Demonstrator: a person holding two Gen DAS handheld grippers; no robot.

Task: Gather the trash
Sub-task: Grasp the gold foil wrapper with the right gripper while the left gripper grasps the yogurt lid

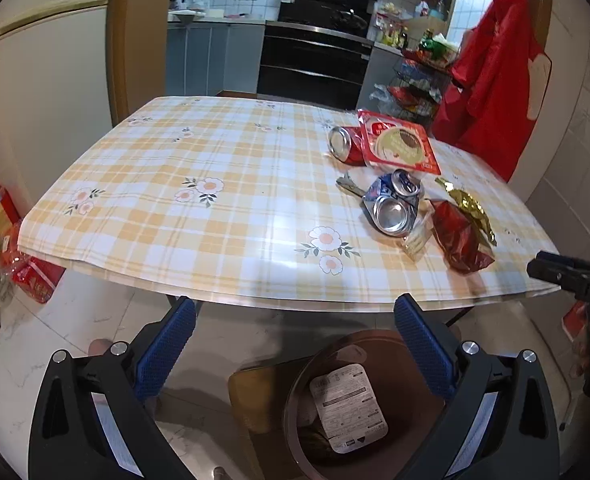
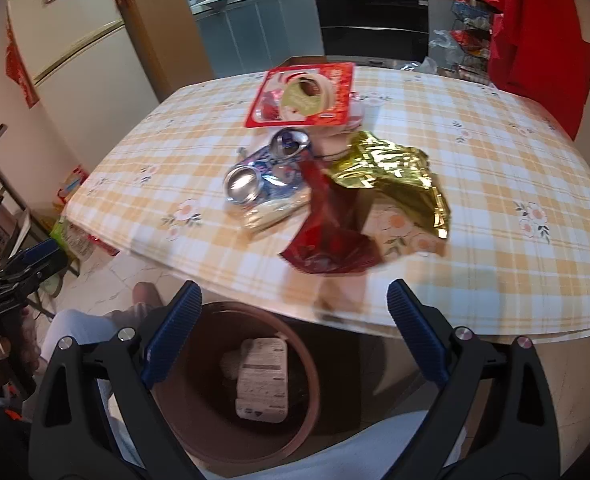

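Trash lies on the checked tablecloth [image 1: 199, 152]: a red can [image 1: 345, 144], a red packet with a round label [image 1: 399, 144], a crushed blue can [image 1: 395, 204], a red wrapper [image 1: 459, 240] and gold foil [image 1: 471, 208]. A brown bin [image 1: 407, 376] stands on the floor under the table's near edge, holding a white labelled packet [image 1: 349, 408]. My left gripper [image 1: 295, 320] is open and empty above the bin. My right gripper [image 2: 295, 292] is open too, over the bin [image 2: 199, 396], nothing between its fingers. The blurred red wrapper [image 2: 331, 236] lies just ahead of it, beside the gold foil [image 2: 395, 176].
A small clear packet [image 1: 415, 240] lies by the crushed can. A fridge [image 2: 75, 40] stands left, an oven [image 1: 315, 64] and counters at the back, red cloth [image 1: 499, 72] hangs right. Bags [image 1: 31, 276] sit on the floor left. The person's leg [image 2: 75, 332] is beside the bin.
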